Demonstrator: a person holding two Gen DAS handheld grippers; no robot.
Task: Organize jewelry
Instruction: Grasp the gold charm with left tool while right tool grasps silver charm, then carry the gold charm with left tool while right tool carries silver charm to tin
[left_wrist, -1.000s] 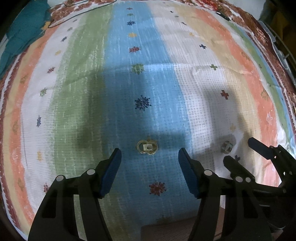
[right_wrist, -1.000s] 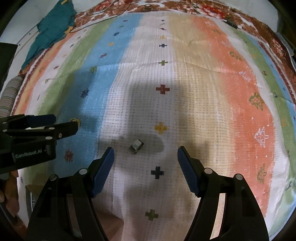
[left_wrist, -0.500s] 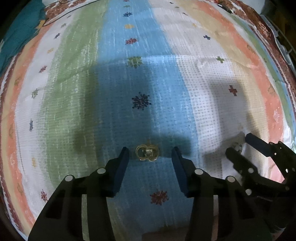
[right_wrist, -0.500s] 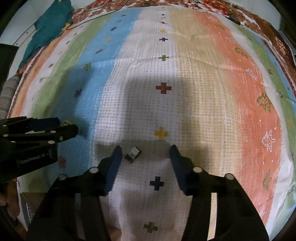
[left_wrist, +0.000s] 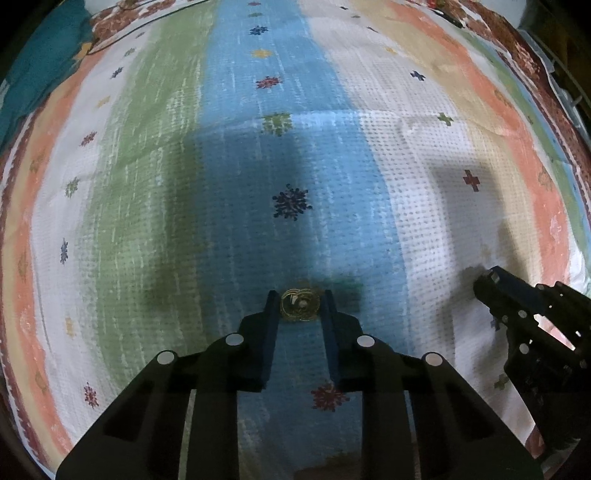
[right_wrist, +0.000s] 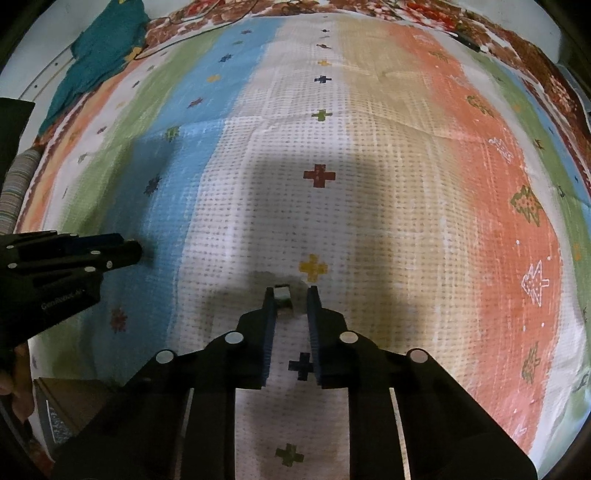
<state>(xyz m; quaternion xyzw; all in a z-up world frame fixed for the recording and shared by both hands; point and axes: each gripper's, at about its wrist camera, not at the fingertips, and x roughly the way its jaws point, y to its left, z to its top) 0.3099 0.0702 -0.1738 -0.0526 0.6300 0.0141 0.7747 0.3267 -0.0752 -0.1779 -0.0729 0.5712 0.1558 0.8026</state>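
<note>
A gold jewelry piece (left_wrist: 299, 308) made of two small loops lies on the blue stripe of a striped bedspread (left_wrist: 295, 166). My left gripper (left_wrist: 300, 295) points down at it. Its jaws are closing, and the blue pads touch the piece on both sides. A small silver piece (right_wrist: 282, 297) sits on the white stripe between the tips of my right gripper (right_wrist: 290, 291), which is shut on it. In each wrist view the other gripper shows at the side: the right gripper (left_wrist: 487, 280) and the left gripper (right_wrist: 131, 251).
A teal cloth (right_wrist: 99, 55) lies bunched at the far left corner of the bedspread. A dark box-like object (right_wrist: 66, 406) and a person's fingers (right_wrist: 14, 384) show at the near left edge. The bedspread's brown patterned border (right_wrist: 535, 55) runs along the far side.
Both grippers' jaws have narrowed from wide apart to tight around their pieces. Both grippers have come closer to the cloth, so the gold and silver pieces now sit between the fingertips.
</note>
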